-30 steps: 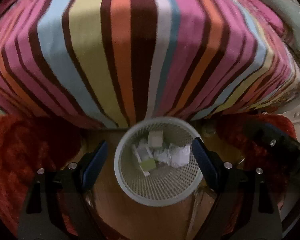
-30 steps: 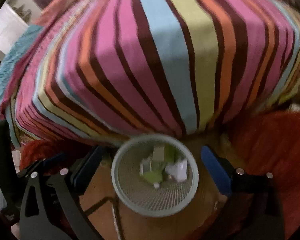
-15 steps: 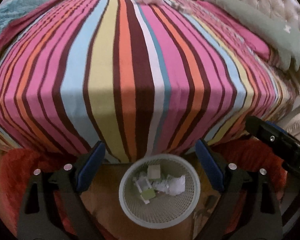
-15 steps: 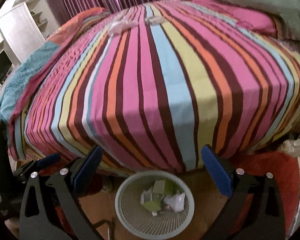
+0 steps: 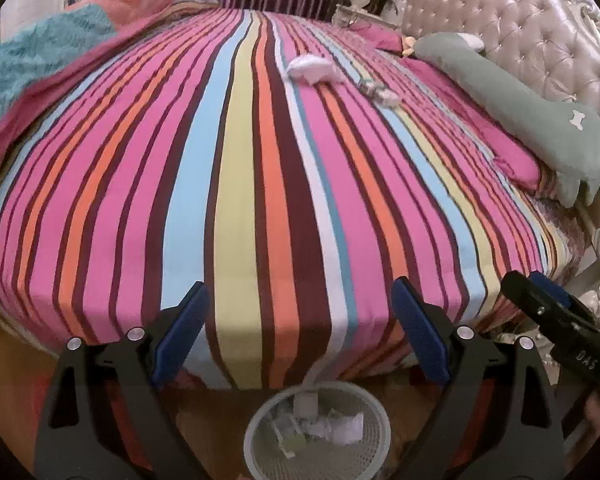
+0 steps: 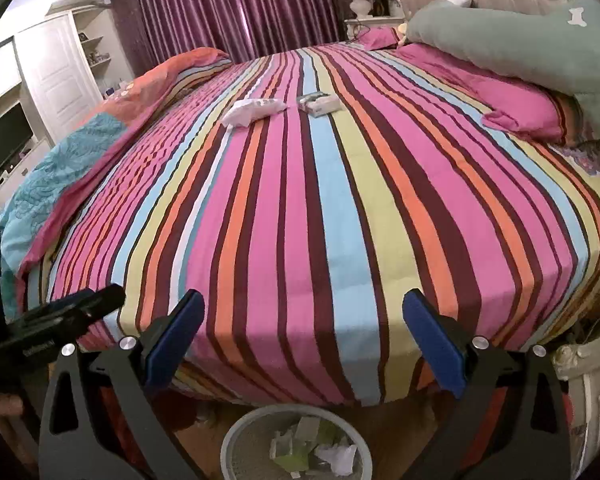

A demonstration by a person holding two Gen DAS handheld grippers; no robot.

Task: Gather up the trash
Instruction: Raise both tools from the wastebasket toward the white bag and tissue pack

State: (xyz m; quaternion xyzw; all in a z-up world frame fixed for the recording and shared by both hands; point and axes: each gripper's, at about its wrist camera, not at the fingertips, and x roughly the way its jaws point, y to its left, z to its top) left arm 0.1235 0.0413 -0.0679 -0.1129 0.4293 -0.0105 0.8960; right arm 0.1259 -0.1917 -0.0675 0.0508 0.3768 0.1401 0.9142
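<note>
A white mesh waste basket (image 5: 256,436) stands on the floor at the foot of the bed, with crumpled paper and small boxes inside; it also shows in the right wrist view (image 6: 236,436). A crumpled white tissue (image 5: 312,69) and a small flat packet (image 5: 382,94) lie far up the striped bedspread; both show in the right wrist view, the tissue (image 6: 252,110) left of the packet (image 6: 319,104). My left gripper (image 5: 300,328) is open and empty above the basket. My right gripper (image 6: 304,332) is open and empty beside it.
The striped bed (image 6: 320,200) fills both views. A grey-green long pillow (image 5: 520,108) and a pink pillow (image 6: 512,100) lie at the right by the tufted headboard (image 5: 520,28). A folded blue and orange quilt (image 6: 72,160) lies at the left. White cabinets (image 6: 40,80) stand far left.
Both grippers have risen and tilted up from the basket. The basket has slid to the bottom edge of both views and the bed top with its trash has come into sight.
</note>
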